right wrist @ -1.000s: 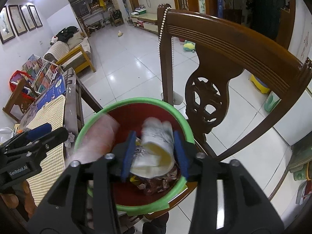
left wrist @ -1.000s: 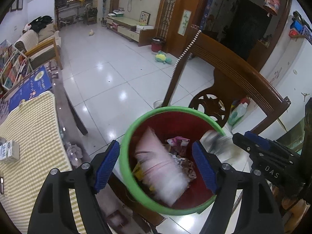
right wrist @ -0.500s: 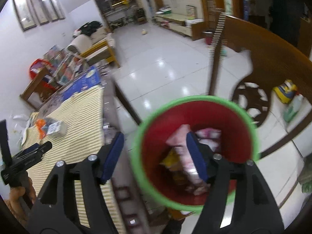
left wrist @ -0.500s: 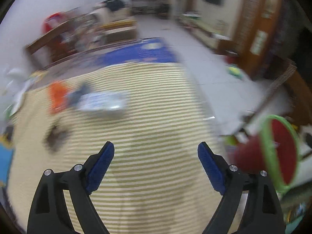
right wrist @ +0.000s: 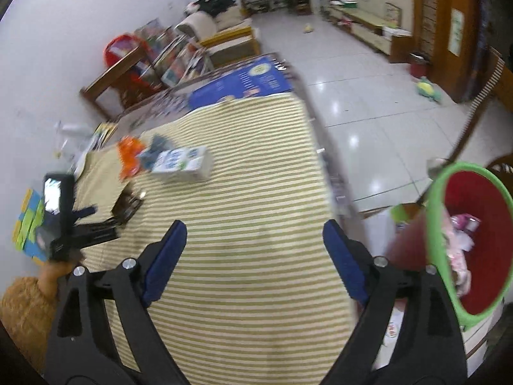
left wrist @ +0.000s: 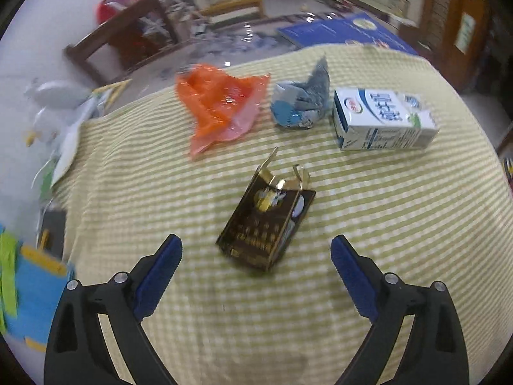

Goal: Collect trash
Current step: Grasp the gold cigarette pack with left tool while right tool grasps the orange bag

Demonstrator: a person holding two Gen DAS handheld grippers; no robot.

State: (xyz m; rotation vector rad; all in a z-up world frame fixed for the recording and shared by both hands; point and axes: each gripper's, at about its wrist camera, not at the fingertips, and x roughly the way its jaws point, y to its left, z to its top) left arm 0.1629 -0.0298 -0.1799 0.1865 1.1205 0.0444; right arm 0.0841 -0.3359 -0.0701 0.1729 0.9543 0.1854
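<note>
Swinging away from the bin, both your tools have come back over the tabletop, and what they carried a second ago now lies in the bin, so that round is done and a fresh pick is starting.

Your left tool (left wrist: 256, 253) is empty, its jaws widening and touching nothing. Just ahead of its gap lies a dark gold-printed carton (left wrist: 266, 221), flattened with its flaps open. Beyond it sit an orange plastic bag (left wrist: 221, 109), a crumpled blue-grey wrapper (left wrist: 301, 102) and a white milk carton (left wrist: 381, 122), close together in a row on the striped cloth (left wrist: 384, 224).

Your right tool (right wrist: 255, 247) is likewise empty and spreading, hanging over bare cloth well short of the litter. The red bin with the green rim (right wrist: 433, 224) stands off the tabletop's edge to its right, with pink wrappers inside.

Four pieces remain, by my judgement. The dark carton looks like your left tool's nearest target.
</note>
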